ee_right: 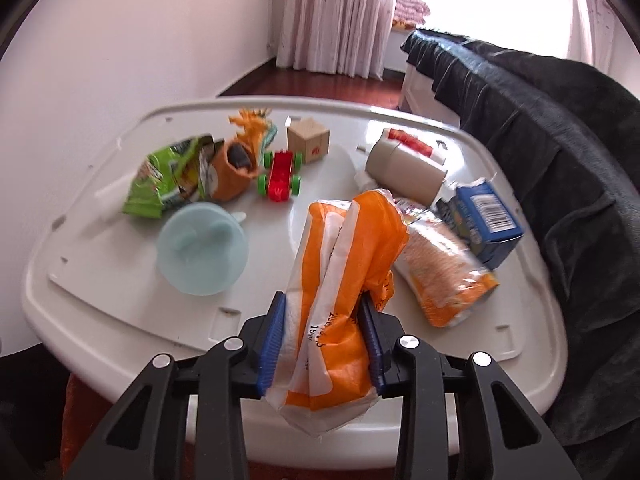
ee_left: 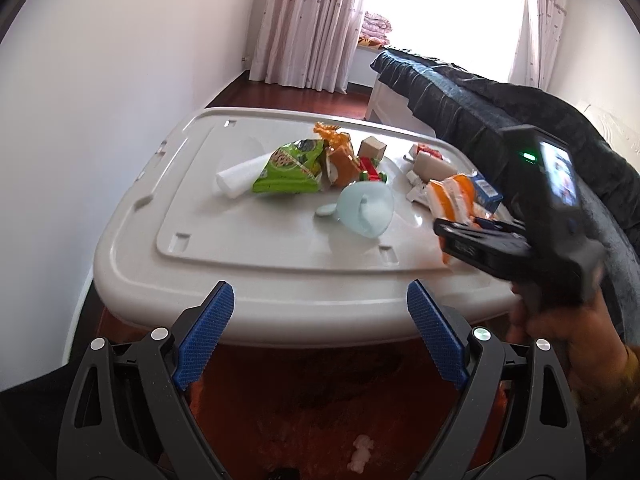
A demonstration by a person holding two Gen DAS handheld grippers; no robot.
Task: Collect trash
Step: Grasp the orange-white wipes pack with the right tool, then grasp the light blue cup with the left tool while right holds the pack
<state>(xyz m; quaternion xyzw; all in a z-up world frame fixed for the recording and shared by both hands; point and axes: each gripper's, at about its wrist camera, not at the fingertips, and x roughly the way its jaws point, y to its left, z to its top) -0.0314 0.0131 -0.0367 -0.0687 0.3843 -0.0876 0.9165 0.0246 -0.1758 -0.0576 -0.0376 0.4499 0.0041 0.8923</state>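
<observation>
My right gripper (ee_right: 323, 312) is shut on an orange and white plastic wrapper (ee_right: 340, 264), held above the near edge of the white bin lid (ee_right: 100, 312). In the left wrist view the right gripper (ee_left: 460, 236) shows at the right with the wrapper (ee_left: 452, 196). My left gripper (ee_left: 320, 300) is open and empty, low in front of the lid's (ee_left: 248, 304) near edge. On the lid lie a green snack bag (ee_right: 164, 180), an orange packet (ee_right: 236, 168), a cracker pack (ee_right: 440, 268) and a blue carton (ee_right: 484, 220).
Also on the lid: a pale blue cup (ee_right: 202, 248), a red toy car (ee_right: 280, 176), a wooden cube (ee_right: 308, 140), a white bottle (ee_right: 404, 164). A dark blanket (ee_right: 560, 160) covers furniture to the right. An orange bin interior (ee_left: 320, 400) lies below my left gripper.
</observation>
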